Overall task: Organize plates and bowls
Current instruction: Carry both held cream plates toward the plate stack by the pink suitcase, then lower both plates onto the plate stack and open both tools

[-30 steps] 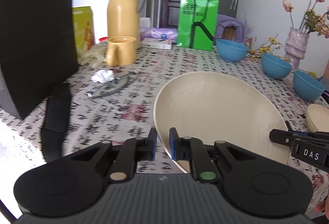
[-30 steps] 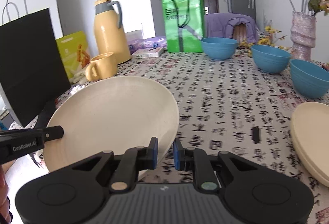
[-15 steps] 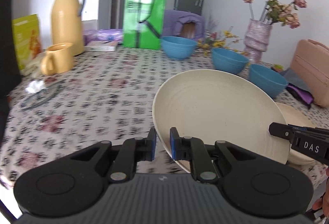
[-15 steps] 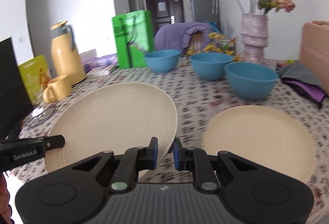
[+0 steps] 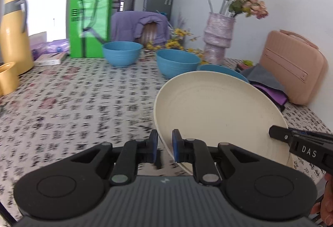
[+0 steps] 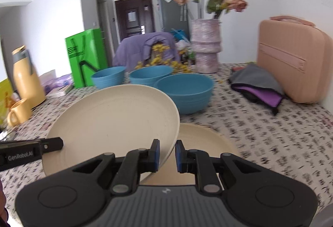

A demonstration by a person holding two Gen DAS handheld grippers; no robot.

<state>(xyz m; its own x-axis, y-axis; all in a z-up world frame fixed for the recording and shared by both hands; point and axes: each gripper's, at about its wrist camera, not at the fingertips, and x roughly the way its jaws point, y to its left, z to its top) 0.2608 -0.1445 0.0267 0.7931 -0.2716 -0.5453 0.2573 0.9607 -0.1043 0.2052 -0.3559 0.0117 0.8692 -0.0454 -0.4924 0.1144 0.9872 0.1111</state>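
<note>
Both grippers hold one cream plate (image 5: 218, 114) above the table. My left gripper (image 5: 164, 149) is shut on its left rim. My right gripper (image 6: 167, 154) is shut on its right rim; the plate shows in the right wrist view (image 6: 112, 123). Under and to the right of it lies a stack of cream plates (image 6: 204, 143) on the table. Three blue bowls stand behind: near (image 6: 185, 91), middle (image 6: 150, 76), far (image 6: 108, 79). In the left wrist view two bowls (image 5: 121, 56) (image 5: 177, 62) show fully; the third is mostly hidden behind the plate.
A patterned tablecloth (image 5: 72, 102) covers the table. A green bag (image 5: 89, 25), yellow thermos (image 5: 12, 33) and yellow mug (image 6: 19, 112) stand at the left. A flower vase (image 6: 206, 48), pink case (image 6: 291, 60) and grey-purple cloth (image 6: 258, 85) stand at the right.
Both grippers have carried the plate to the right across the table, to above the stack of cream plates. The black bag has left the view.
</note>
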